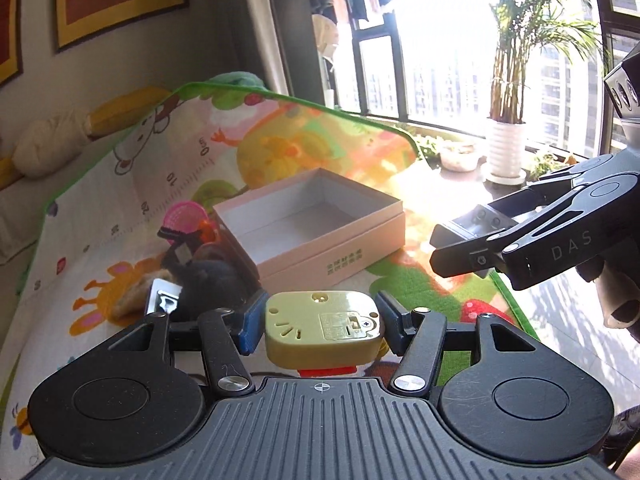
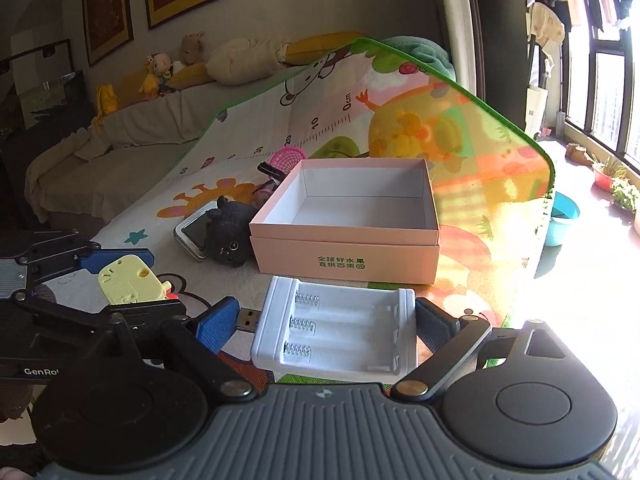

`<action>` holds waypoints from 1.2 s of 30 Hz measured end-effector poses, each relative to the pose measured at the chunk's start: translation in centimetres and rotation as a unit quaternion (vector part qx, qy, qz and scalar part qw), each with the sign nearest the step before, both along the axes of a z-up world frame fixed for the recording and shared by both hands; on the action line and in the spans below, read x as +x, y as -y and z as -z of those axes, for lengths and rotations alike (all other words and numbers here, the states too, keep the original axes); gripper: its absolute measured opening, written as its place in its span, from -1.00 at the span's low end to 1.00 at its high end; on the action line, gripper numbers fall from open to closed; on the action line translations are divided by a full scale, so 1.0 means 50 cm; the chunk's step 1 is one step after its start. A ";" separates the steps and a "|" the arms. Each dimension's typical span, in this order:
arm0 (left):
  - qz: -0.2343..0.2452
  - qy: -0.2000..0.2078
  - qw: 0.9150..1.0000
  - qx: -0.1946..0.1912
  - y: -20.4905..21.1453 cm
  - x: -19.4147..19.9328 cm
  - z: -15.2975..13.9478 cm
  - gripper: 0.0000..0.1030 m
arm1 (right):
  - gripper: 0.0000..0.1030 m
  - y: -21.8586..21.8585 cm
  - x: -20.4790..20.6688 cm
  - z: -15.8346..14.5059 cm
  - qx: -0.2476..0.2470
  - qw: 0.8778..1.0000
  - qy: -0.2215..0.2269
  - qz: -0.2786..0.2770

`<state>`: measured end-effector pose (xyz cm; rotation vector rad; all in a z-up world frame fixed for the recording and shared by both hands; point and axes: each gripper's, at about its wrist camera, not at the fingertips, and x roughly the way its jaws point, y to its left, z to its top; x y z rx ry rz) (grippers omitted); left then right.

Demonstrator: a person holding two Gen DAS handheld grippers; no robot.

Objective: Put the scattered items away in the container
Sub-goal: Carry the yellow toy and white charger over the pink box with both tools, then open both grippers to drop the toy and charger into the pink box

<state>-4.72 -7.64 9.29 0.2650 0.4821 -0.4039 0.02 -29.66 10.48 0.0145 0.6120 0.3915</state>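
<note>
My left gripper (image 1: 318,322) is shut on a yellow plastic toy (image 1: 322,326), held above the mat in front of the open pink box (image 1: 312,220). The toy also shows in the right wrist view (image 2: 130,280). My right gripper (image 2: 326,324) is shut on a white battery charger (image 2: 336,330), held just in front of the pink box (image 2: 348,216), which is empty. A black plush toy (image 2: 230,234), a small silver tin (image 2: 192,236), a pink round toy (image 2: 290,158) and a black clip (image 2: 270,172) lie on the mat left of the box.
A colourful play mat (image 2: 460,128) covers the surface and bends up behind the box. A sofa with plush toys (image 2: 160,72) is at the back left. Plant pots (image 1: 504,148) and a blue basin (image 2: 562,220) stand on the floor by the windows at the right.
</note>
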 end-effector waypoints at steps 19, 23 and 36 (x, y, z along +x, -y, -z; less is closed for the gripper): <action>0.035 0.084 0.995 -0.041 0.044 0.369 -0.073 0.62 | 0.80 0.016 0.359 -0.172 0.067 0.996 0.023 0.062; 0.016 0.040 0.997 -0.070 0.010 0.433 -0.048 0.90 | 0.82 -0.012 0.478 -0.151 0.080 0.994 -0.007 0.075; -0.067 -0.045 0.996 -0.044 -0.168 0.256 0.071 0.97 | 0.85 0.029 0.429 -0.015 0.046 0.992 -0.045 0.109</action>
